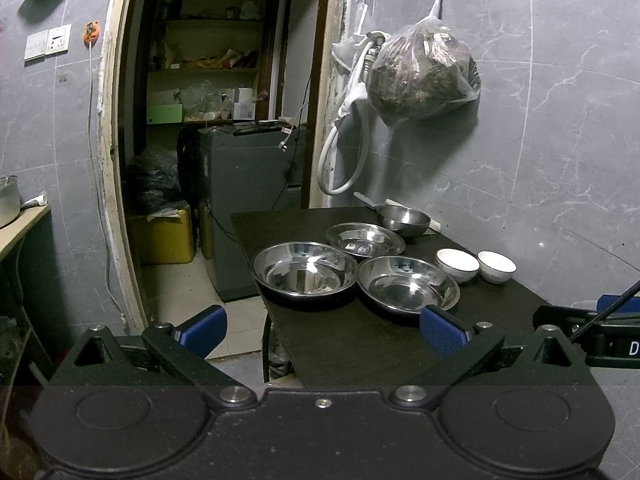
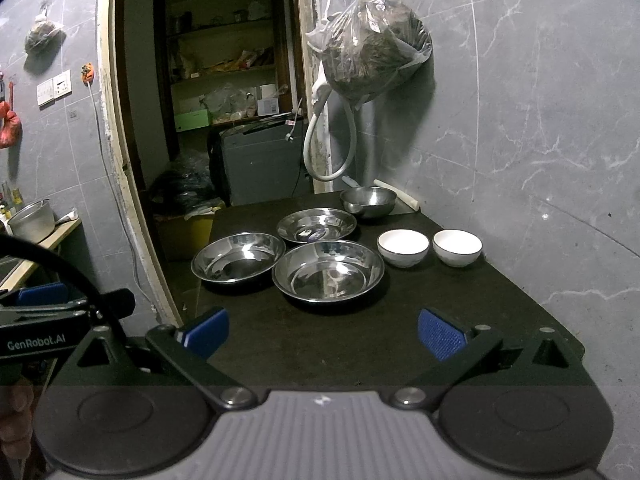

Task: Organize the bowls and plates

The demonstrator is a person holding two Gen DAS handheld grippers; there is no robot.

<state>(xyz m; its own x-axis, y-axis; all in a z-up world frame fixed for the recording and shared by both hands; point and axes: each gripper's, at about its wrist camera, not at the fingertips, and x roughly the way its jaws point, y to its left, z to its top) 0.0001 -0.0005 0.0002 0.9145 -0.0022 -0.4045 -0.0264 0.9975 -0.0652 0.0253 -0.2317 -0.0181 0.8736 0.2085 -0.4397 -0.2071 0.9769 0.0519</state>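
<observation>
On the dark rectangular table (image 2: 460,300) set against the grey marbled wall tiles (image 2: 540,120), three shallow stainless-steel plates sat clustered toward the left half: one at the left edge (image 2: 238,256), one nearer the front (image 2: 328,271) just beside it, and one behind them (image 2: 316,225). A deeper steel bowl (image 2: 368,201) stood at the far end, near the back edge, and two small white ceramic bowls (image 2: 403,247) (image 2: 457,247) sat side by side close to the wall. The front stretch of tabletop lay bare between the dishes and the near edge. The left gripper (image 1: 324,326) hung over the table's front-left corner, its blue-padded jaws spread wide and holding nothing. The right gripper (image 2: 324,330) hung above the bare front strip, jaws likewise spread and empty. An open doorway (image 1: 224,120) stood beyond the table's left side.
</observation>
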